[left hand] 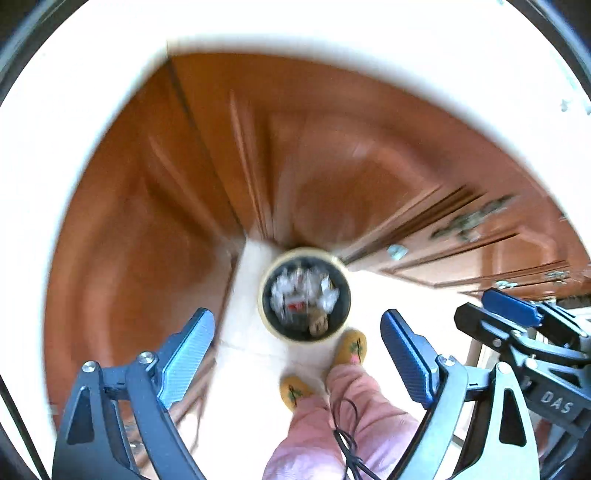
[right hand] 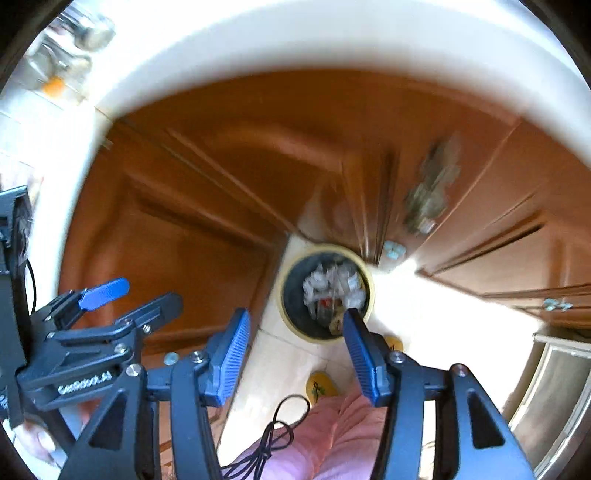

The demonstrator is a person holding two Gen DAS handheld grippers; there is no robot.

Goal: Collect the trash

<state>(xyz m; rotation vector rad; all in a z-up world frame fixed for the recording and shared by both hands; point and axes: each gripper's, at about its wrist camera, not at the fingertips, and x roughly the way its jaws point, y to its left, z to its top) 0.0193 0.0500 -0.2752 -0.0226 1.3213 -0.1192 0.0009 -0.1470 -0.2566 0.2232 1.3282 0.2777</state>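
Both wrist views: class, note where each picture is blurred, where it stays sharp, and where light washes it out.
Left wrist view: cabinets and bin smeared by motion, left tool crisp, countertop blown out white. Right wrist view: same radial smear on the wood, right tool sharp, floor beside the bin glaring white; fisheye bends the counter edge.

A home kitchen: wooden cabinets [left hand: 332, 166] under a white countertop [left hand: 332, 29].

Right gripper [right hand: 295, 354] high over the trash bin [right hand: 295, 325], jaws apart and empty!
Crumpled trash [right hand: 332, 288] fills the bin on pale floor, wooden cabinets [right hand: 207, 229] behind, yellow slippers [right hand: 322, 384] below.
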